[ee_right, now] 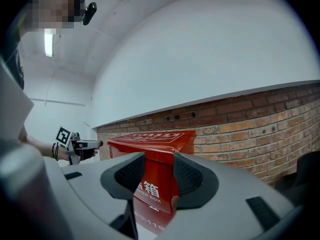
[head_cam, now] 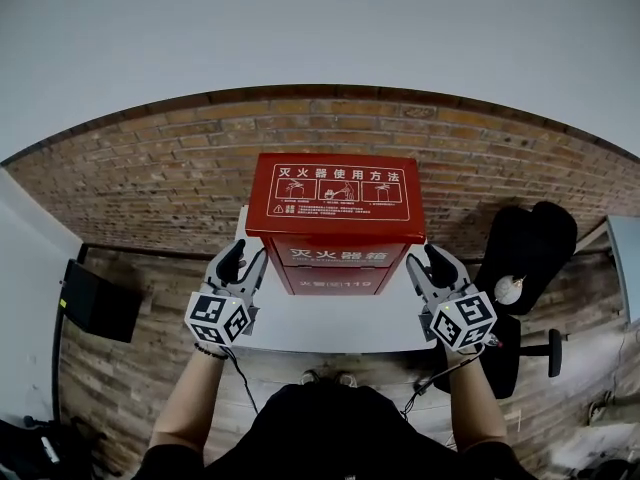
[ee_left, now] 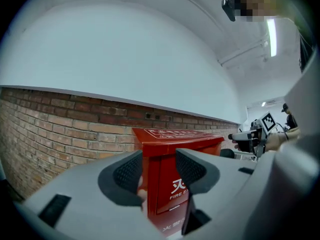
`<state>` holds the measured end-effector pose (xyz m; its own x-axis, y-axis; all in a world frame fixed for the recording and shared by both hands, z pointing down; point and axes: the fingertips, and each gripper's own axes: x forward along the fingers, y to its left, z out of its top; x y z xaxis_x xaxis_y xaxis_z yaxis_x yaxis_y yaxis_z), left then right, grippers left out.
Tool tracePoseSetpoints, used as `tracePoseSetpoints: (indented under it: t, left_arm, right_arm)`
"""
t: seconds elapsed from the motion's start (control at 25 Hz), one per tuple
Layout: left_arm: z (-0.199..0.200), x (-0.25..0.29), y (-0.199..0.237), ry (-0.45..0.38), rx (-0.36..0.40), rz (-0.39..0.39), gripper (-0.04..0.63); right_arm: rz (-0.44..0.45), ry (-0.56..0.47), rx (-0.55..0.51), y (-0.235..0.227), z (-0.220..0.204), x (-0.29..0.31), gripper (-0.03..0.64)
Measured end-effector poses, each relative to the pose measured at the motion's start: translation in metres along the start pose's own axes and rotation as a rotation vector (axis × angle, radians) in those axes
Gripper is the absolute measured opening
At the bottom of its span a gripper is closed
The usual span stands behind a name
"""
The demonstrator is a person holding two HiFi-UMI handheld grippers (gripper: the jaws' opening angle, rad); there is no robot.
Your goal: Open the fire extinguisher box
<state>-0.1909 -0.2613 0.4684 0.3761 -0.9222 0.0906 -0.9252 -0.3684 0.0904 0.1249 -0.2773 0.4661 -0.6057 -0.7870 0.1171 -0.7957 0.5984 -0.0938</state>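
A: White table (head_cam: 330,330) nearest, under both tongs?

B: Yes. The left gripper (head_cam: 245,260) has its jaws apart, clasping nothing. The front left corner of the red fire extinguisher box (head_cam: 340,218) sits in the gap (pads look clear of it).

A: And the right gripper (head_cam: 427,260)?

B: Likewise spread and empty, at the front right corner. The box stands closed on the table, with the brick wall (head_cam: 150,178) behind.

The red fire extinguisher box (head_cam: 335,230) carries white print: "灭火器使用方法" across its lid (head_cam: 338,196), and "灭火器箱", a partly hidden "FIRE EX…", "BOX" and "119" on its front (head_cam: 337,268).
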Motion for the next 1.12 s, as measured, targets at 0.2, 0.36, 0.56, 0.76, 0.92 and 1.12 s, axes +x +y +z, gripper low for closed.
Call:
tracePoseSetpoints:
  t: [0.2,0.36,0.56,0.76,0.92,1.12]
  left_arm:
    - [0.002,0.013,0.014,0.019,0.006,-0.067,0.312]
    - [0.004,0.026,0.014,0.023,0.025,-0.127,0.333]
    - [0.009,0.034,0.010,-0.009,0.035,-0.158,0.333]
    - [0.009,0.038,0.010,-0.031,0.035,-0.165,0.331]
    - [0.009,0.038,0.010,-0.030,0.041,-0.162,0.326]
    - [0.017,0.034,0.007,-0.033,0.050,-0.160,0.322]
  right_arm:
    - [0.011,0.034,0.003,-0.015,-0.003,0.010,0.218]
    - [0.039,0.046,0.017,-0.021,-0.004,0.019,0.230]
    - [0.087,0.037,0.043,-0.017,-0.002,0.030,0.230]
    - [0.067,0.035,0.016,-0.021,-0.003,0.030,0.229]
    - [0.043,0.053,-0.032,-0.022,-0.005,0.032,0.216]
    - [0.033,0.063,-0.043,-0.019,0.001,0.027,0.204]
